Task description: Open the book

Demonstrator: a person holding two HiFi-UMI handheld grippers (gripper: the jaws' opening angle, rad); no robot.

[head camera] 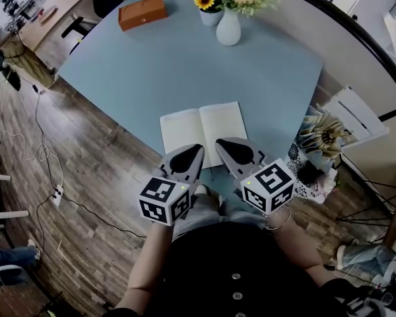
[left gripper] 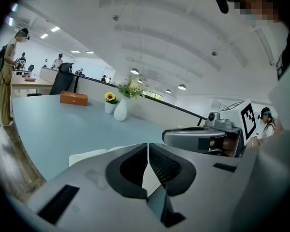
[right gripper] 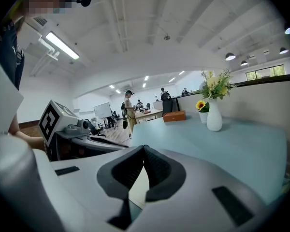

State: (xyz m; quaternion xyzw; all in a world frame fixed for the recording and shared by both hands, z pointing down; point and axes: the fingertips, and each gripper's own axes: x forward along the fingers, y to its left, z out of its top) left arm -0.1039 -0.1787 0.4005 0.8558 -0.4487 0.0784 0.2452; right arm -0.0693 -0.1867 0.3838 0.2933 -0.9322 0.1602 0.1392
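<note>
While the book (head camera: 203,132) is lying open on the near part of the pale blue counter (head camera: 152,71), with its two blank pages facing up, both tongs are being held side by side over its near edge. The left tongs (head camera: 197,149) are being held clenched, their tips meeting and nothing being gripped between them. In the left gripper view only a strip of white page is showing through the hollow behind the dark pads. The right tongs (head camera: 219,144) are likewise being held clenched on nothing, their tips pointing at the right-hand page, just beside the left pair. Whether either pair is touching the paper cannot be told. Each marker cube is being carried near the person's body, the left cube (head camera: 164,200) and the right cube (head camera: 269,186) well apart. At the far left of the counter an orange-brown wooden box (head camera: 142,12) is standing, and to its right a white vase (head camera: 228,26) of flowers is standing just beside a small pot with a sunflower (head camera: 204,0)
</note>
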